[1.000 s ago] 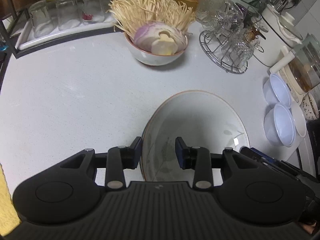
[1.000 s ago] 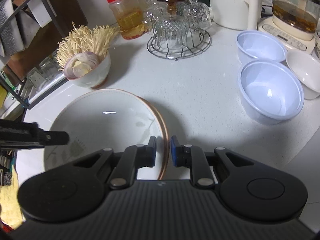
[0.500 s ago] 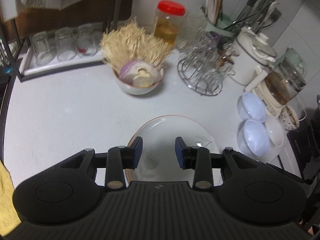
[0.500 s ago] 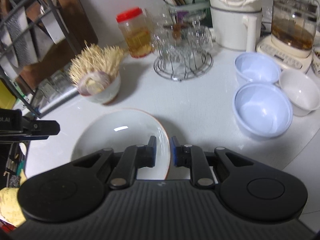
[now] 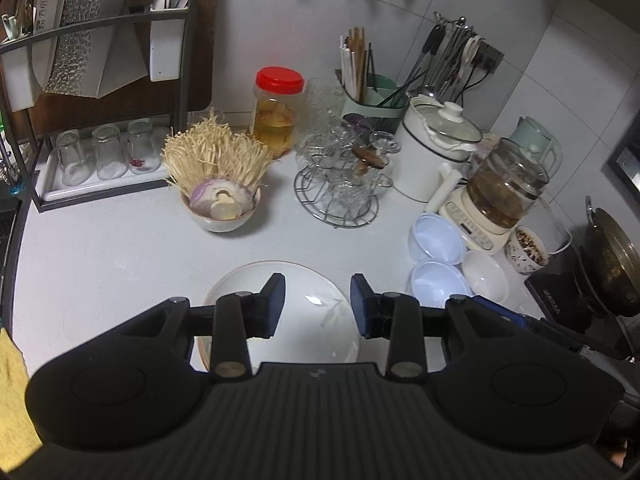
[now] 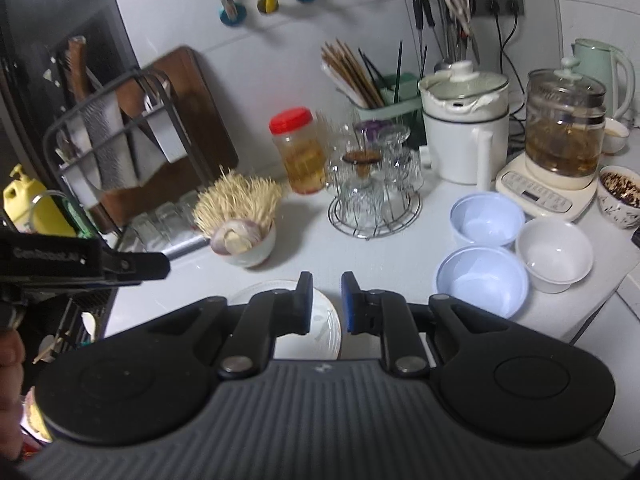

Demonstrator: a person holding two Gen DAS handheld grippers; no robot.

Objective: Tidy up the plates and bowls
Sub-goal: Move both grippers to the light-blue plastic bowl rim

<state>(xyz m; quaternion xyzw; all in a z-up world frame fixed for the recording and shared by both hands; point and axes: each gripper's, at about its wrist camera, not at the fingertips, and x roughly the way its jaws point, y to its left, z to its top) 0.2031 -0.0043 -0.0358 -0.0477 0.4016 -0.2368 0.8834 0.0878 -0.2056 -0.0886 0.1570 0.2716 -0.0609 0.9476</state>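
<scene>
A white plate with a brown rim (image 5: pixel 280 300) lies on the white counter, on top of another plate; it also shows in the right wrist view (image 6: pixel 320 328). My left gripper (image 5: pixel 318 306) is open and empty, raised above the plate. My right gripper (image 6: pixel 324 304) is open by a narrow gap and empty, raised above the plate's right edge. Two pale blue bowls (image 6: pixel 482 280) (image 6: pixel 486 220) and a white bowl (image 6: pixel 554 254) stand to the right. They also show in the left wrist view: the blue bowls (image 5: pixel 438 280) and the white bowl (image 5: pixel 486 276).
A bowl of enoki mushrooms and onion (image 5: pixel 222 204) stands behind the plate. A wire rack of glass cups (image 5: pixel 340 184), a red-lidded jar (image 5: pixel 278 108), a white pot (image 5: pixel 436 148) and a glass kettle (image 5: pixel 500 192) line the back. A tray of glasses (image 5: pixel 104 156) sits left.
Both grippers have risen and pulled back from the plates, so more of the counter and wall shows. The right gripper has opened slightly. The plates stay on the counter.
</scene>
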